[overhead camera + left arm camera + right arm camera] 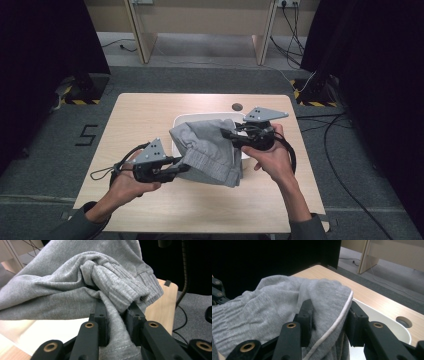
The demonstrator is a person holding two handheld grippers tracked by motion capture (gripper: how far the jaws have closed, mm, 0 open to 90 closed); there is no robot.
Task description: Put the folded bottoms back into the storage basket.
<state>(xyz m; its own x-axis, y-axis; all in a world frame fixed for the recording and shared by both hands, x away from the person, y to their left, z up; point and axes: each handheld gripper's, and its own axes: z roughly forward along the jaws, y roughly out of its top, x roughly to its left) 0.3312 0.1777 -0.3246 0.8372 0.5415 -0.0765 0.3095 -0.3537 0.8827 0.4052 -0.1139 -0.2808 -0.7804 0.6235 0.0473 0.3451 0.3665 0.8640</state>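
A grey garment [207, 150] with a ribbed, elastic band hangs bunched between my two grippers, above a white tray [200, 119] on the wooden table [145, 115]. My left gripper [182, 167] is shut on its lower left part. In the left gripper view the jaws [116, 315] pinch a fold of fabric just below the ribbed band [117, 287]. My right gripper [227, 134] is shut on the garment's upper right edge. In the right gripper view the cloth [274, 307] and its white-piped hem [332, 325] run between the jaws [328, 315].
A round dark hole [237, 106] sits in the table behind the tray. Bare wood lies to the left and at the front. Black curtains flank the table, cables [340, 165] trail over the grey floor at the right, and desk legs [142, 35] stand at the back.
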